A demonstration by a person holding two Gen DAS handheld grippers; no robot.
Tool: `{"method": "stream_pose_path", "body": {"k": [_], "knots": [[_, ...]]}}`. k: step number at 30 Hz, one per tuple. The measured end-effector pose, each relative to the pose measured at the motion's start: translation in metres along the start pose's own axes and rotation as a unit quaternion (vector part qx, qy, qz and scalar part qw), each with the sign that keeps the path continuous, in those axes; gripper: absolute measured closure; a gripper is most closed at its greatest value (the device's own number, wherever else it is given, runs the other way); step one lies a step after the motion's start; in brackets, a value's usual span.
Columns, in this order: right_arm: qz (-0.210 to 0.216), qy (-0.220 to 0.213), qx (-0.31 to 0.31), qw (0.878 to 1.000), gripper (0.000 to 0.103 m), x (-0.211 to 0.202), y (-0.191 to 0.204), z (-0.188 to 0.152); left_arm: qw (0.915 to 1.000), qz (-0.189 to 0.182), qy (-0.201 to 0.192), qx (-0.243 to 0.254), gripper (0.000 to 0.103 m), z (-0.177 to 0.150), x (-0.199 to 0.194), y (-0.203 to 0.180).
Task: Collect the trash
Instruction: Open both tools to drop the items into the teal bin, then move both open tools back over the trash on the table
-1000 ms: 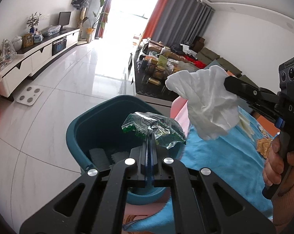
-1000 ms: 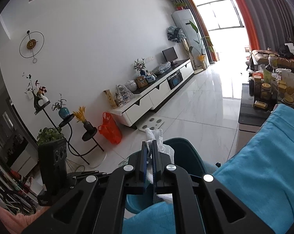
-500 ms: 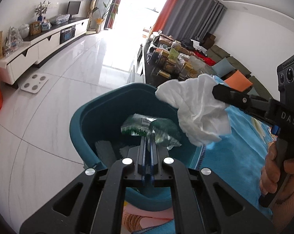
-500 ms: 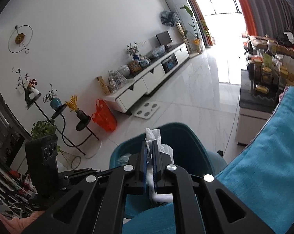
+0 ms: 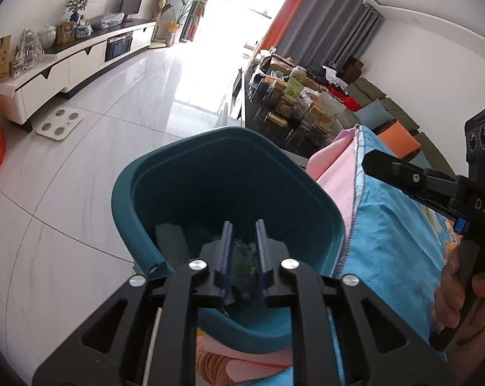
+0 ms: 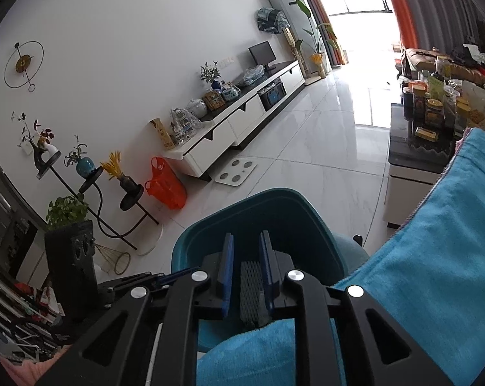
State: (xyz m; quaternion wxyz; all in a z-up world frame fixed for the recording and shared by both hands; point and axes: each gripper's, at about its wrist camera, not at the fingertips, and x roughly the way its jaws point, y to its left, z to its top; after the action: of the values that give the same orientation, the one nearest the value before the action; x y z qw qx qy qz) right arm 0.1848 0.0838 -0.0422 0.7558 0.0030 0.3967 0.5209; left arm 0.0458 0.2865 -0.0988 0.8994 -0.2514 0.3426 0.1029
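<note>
Reading "DAS" in pale letters on the black body of the right claw (image 5: 366, 162) is the only writing that can be made out; the labels on the jars crowding the dark low bench (image 5: 276, 119) are too small to tell. Both claws point downward into the teal plastic waste bin (image 5: 184, 173), which stands on the white tiled floor (image 5: 120, 103) just beside a bench draped with a blue terry cloth (image 5: 393, 234) over a pink cloth (image 5: 337, 160). The left claw (image 5: 244, 251) hangs over the bin's mouth with its blue-padded jaws opening and nothing pinched; crumpled clear-and-green plastic wrapping (image 5: 244, 259) lies below them in the bin's bottom, beside a grey textured piece (image 5: 170, 241). The right claw's jaws are likewise opening and grip nothing, with the same grey piece showing through the gap in its own view. A person's hand (image 5: 454, 299) wraps the right claw's black pistol grip, fingers curled around it, at the right edge of the left view.
</note>
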Motion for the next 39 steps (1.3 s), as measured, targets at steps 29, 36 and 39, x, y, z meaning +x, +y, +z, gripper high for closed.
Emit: {"method": "stream_pose_path", "body": {"k": [29, 36, 39], "knots": [[-0.161, -0.116, 0.037, 0.979, 0.081, -0.244, -0.066, -0.145, 0.9527, -0.192, 0.043, 0.232, 0.056, -0.062, 0.004, -0.235], [-0.218, -0.146, 0.095, 0.960, 0.074, -0.296, -0.097, -0.186, 0.9333, -0.211, 0.063, 0.284, 0.050, -0.066, 0.029, -0.293], [-0.238, -0.155, 0.116, 0.952, 0.072, -0.311, -0.107, -0.197, 0.9256, -0.219, 0.071, 0.301, 0.050, -0.068, 0.035, -0.310]]}}
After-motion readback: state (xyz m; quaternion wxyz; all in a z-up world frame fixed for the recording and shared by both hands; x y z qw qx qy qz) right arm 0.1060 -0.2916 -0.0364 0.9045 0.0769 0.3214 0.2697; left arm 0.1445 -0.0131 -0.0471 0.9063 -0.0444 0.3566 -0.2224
